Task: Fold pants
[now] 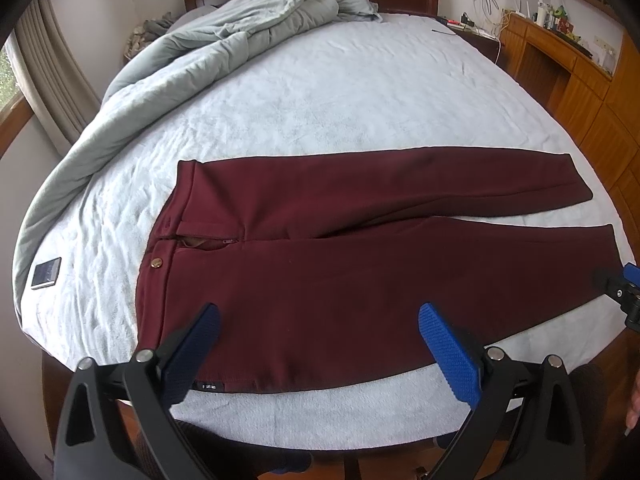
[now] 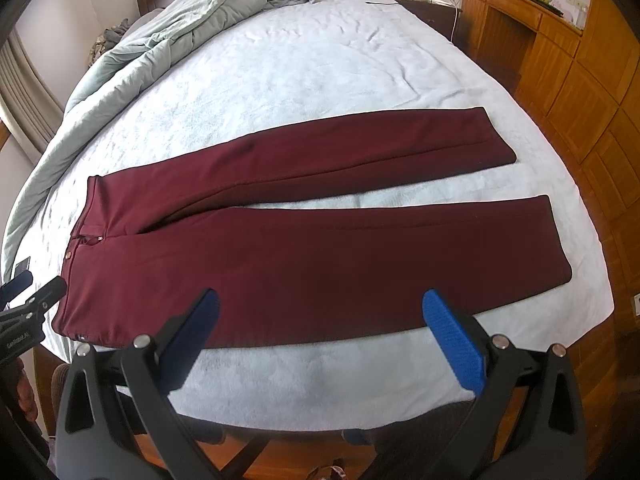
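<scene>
On the bed (image 2: 320,60), light sheet, grey duvet (image 1: 192,64) bunched far-left, maroon pants (image 2: 304,256) lie flat, unfolded, long axis left-right: waistband left, hems right, legs slightly apart. Pants sit just ahead of both tongs, near leg closest. Left tongs (image 1: 318,350) spread wide, empty, over the hip near the waistband; right tongs (image 2: 320,338) also wide, empty, nearer the near leg toward its hem. Small dark phone-like item (image 1: 47,273) left of waistband. Likely next: grab near-leg edge, fold over far leg

Burgundy pants (image 2: 304,248), pale blue sheet (image 2: 320,60)
</scene>
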`<state>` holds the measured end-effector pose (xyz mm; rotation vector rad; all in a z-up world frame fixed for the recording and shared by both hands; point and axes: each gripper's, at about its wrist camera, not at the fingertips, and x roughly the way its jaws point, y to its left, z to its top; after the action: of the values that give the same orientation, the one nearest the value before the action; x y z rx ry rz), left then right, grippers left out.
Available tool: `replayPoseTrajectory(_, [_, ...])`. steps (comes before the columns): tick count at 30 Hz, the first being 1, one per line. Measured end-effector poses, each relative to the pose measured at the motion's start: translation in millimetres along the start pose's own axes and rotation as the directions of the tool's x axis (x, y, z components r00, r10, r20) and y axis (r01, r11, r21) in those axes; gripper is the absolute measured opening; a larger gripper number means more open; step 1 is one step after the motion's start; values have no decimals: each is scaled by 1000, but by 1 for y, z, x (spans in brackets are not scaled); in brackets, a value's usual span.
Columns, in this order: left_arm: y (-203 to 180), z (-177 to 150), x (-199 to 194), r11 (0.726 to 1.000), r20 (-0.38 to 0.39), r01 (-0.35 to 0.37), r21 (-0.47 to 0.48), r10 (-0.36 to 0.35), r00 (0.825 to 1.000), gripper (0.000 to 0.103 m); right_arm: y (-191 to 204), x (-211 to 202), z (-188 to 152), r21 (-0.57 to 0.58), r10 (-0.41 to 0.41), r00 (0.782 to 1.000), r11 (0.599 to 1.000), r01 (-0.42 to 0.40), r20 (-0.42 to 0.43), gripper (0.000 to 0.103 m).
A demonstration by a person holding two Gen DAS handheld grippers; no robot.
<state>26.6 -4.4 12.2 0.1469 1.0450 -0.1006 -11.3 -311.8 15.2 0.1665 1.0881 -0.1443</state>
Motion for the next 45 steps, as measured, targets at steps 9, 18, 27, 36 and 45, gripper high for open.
replayPoseTrajectory(9, [3, 3, 4, 1000, -3, -6, 2, 6, 1000, 100, -2, 3, 2, 1, -1, 1000, 1000, 1, -3, 101])
replayPoseTrajectory(18, [2, 2, 8, 1000, -8, -3, 9, 3, 1000, 100, -6, 11, -2, 4, 0, 1000, 1000, 0, -6, 101])
replayPoseTrajectory(27, [-26, 46, 51, 984, -49, 156, 90, -152, 987, 100, -76, 33, 63, -64, 12, 1000, 998, -11, 16, 101])
replayPoseTrajectory(36, [-93, 143, 133, 964, -68, 238, 123, -231, 971, 100, -237, 147, 213, 49, 0, 993, 999, 5, -119, 101])
replayPoseTrajectory(45, [-138, 186, 184, 952, -95, 278, 126, -268, 959, 100, -272, 239, 247, -35, 1, 973, 999, -9, -229, 100])
